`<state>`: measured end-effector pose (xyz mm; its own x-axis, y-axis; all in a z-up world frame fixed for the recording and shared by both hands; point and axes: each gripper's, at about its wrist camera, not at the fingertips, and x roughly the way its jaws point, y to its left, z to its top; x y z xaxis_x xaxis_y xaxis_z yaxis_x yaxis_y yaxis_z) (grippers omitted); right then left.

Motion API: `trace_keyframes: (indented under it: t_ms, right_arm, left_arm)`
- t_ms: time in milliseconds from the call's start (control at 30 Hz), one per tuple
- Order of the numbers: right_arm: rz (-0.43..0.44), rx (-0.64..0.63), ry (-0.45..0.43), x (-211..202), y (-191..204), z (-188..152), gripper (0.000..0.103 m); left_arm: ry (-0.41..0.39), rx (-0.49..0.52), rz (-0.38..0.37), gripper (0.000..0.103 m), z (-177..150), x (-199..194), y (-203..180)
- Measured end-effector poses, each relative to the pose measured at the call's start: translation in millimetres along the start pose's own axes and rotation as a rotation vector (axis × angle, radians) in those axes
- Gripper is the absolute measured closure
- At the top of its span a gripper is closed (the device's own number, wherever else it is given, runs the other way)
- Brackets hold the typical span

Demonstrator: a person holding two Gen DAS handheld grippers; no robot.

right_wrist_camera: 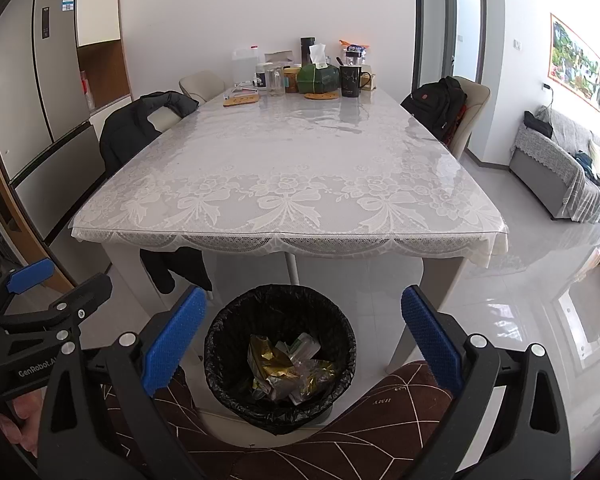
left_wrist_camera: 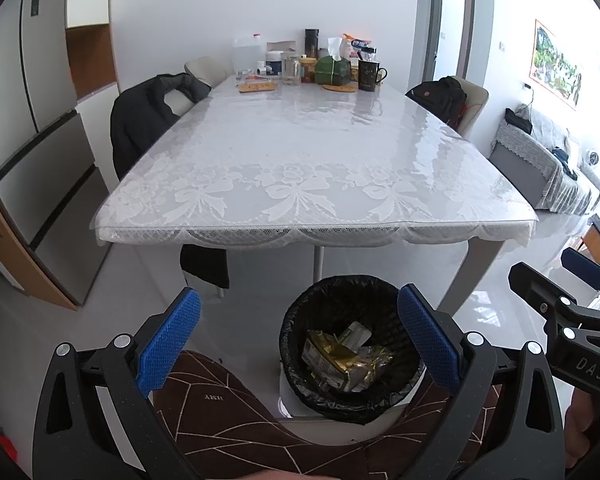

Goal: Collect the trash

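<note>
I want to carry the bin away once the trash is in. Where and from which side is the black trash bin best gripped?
Grip the rim of the trash bin at its near edge, coming down from above with one pad inside and one outside. The bin stands upright and open at the top, its round body looks wider than the open jaws of the right gripper, and the thin bag-lined rim is probably the only part that fits between them.

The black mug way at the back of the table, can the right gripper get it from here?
Probably not from here. The right gripper hangs open over the trash bin, and the whole table stretches between it and the black mug.
</note>
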<state>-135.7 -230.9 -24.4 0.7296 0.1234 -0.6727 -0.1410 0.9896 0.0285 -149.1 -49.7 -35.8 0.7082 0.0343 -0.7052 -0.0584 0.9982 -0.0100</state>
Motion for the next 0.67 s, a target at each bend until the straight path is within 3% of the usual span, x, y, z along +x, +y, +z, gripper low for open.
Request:
trace_keyframes:
  t_ms: [667]
  right_arm:
    - [0.001,0.002,0.005,1.7,0.5,-3.0,0.009]
  left_arm:
    - [0.004,0.006,-0.007,0.006,-3.2,4.5,0.1]
